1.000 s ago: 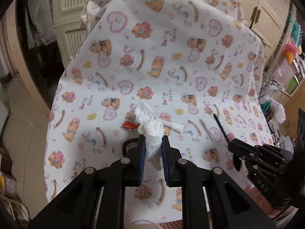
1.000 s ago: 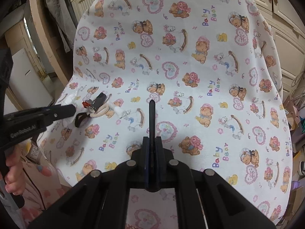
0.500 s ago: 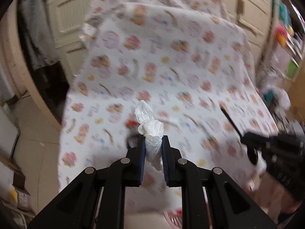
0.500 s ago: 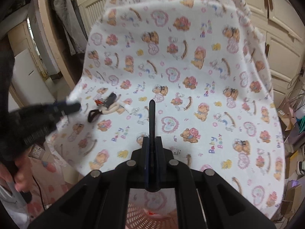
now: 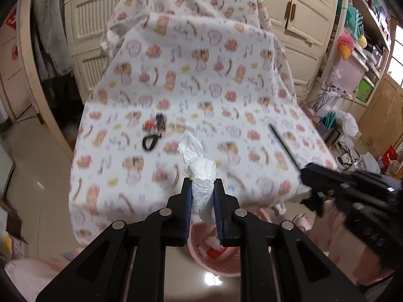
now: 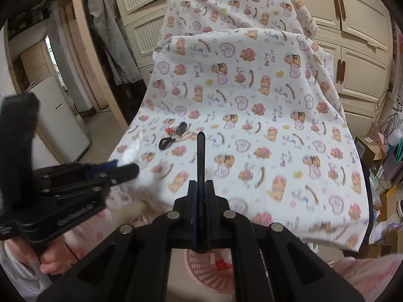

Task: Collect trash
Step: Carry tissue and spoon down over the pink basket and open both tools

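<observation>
My left gripper [image 5: 202, 188] is shut on a crumpled white tissue [image 5: 199, 171] and holds it in the air, just above and behind a pink waste basket [image 5: 216, 264] on the floor. My right gripper [image 6: 201, 186] is shut on a thin black stick [image 6: 200, 156] that points forward over the bed. The right gripper also shows at the right of the left wrist view [image 5: 327, 181]. The left gripper shows at the left of the right wrist view [image 6: 121, 171]. The pink basket [image 6: 199, 274] holds white and red scraps.
A bed with a bear-print sheet [image 5: 201, 88] fills the middle. A black strap with a red and black clip [image 5: 153, 133] lies on it, also in the right wrist view [image 6: 173, 136]. Cream cupboards stand behind. Cluttered shelves and boxes [image 5: 352, 75] stand to the right.
Both grippers have pulled back from the bed towards its front edge. The pink basket has come into view below them. The tissue and the stick stay held.
</observation>
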Demonstrator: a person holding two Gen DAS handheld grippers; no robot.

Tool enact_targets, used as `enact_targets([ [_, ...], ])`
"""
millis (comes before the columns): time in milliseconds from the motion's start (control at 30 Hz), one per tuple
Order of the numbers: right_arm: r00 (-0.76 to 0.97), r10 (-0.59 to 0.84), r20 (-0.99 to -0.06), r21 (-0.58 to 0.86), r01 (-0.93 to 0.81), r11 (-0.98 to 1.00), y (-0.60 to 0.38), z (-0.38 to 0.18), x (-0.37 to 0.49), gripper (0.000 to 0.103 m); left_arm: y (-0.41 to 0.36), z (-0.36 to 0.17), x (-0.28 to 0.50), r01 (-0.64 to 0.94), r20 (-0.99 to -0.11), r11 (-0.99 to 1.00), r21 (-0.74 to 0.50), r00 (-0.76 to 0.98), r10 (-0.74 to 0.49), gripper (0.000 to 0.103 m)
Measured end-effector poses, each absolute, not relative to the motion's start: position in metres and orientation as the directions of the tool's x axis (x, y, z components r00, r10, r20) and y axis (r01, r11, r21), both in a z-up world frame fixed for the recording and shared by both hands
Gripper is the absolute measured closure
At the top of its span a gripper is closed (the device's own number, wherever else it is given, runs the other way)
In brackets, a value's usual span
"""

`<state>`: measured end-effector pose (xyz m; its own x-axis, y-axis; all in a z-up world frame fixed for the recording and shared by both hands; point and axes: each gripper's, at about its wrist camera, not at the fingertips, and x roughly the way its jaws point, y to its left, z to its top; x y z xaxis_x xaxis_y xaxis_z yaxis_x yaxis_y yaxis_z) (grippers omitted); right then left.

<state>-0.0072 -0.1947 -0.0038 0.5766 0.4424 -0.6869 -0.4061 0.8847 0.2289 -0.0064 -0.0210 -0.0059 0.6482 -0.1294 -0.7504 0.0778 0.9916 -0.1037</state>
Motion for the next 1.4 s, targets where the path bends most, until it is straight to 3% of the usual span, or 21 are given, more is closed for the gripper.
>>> enact_targets([
  [100,0.56,0.417,-0.716,0.224,-0.381,0.897,-0.195,-0.019,-0.014,0.098,-0.021,-0.028,-0.009,0.064,-0.772,0.993,-0.096,0.625,-0.115,0.088],
  [233,0.542,0.373,-0.753,0.207,-0.343,0.916,-0.193,-0.037,-0.014,0.098,-0.021,-0.054,-0.004,-0.024,-0.794,1.0,-0.002,0.608,0.013,0.088],
  [333,0.519,0.381,-0.765,0.227,-0.336,0.914,-0.194,-0.045,-0.015,0.098,-0.018,-0.058,-0.006,0.0,-0.804,0.997,-0.08,0.591,-0.065,0.088],
  [567,0.464,0.374,-0.803,0.25,-0.308,0.918,-0.198,-0.065,-0.024,0.098,-0.022,-0.063,-0.005,0.05,-0.823,0.99,-0.129,0.552,-0.135,0.088],
  [1000,0.385,0.362,-0.849,0.265,-0.283,0.922,-0.209,-0.088,-0.029,0.098,-0.043,-0.082,-0.008,0.108,-0.874,0.984,-0.144,0.452,-0.177,0.088],
  [1167,0.323,0.353,-0.878,0.288,-0.234,0.929,-0.213,-0.113,-0.025,0.098,-0.045,-0.105,-0.001,0.082,-0.896,0.965,-0.248,0.36,-0.261,0.088],
  [1400,0.222,0.338,-0.915,0.299,-0.189,0.935,-0.206,-0.153,-0.011,0.098,-0.051,-0.124,0.003,0.068,-0.925,0.978,-0.195,0.318,-0.207,0.088],
])
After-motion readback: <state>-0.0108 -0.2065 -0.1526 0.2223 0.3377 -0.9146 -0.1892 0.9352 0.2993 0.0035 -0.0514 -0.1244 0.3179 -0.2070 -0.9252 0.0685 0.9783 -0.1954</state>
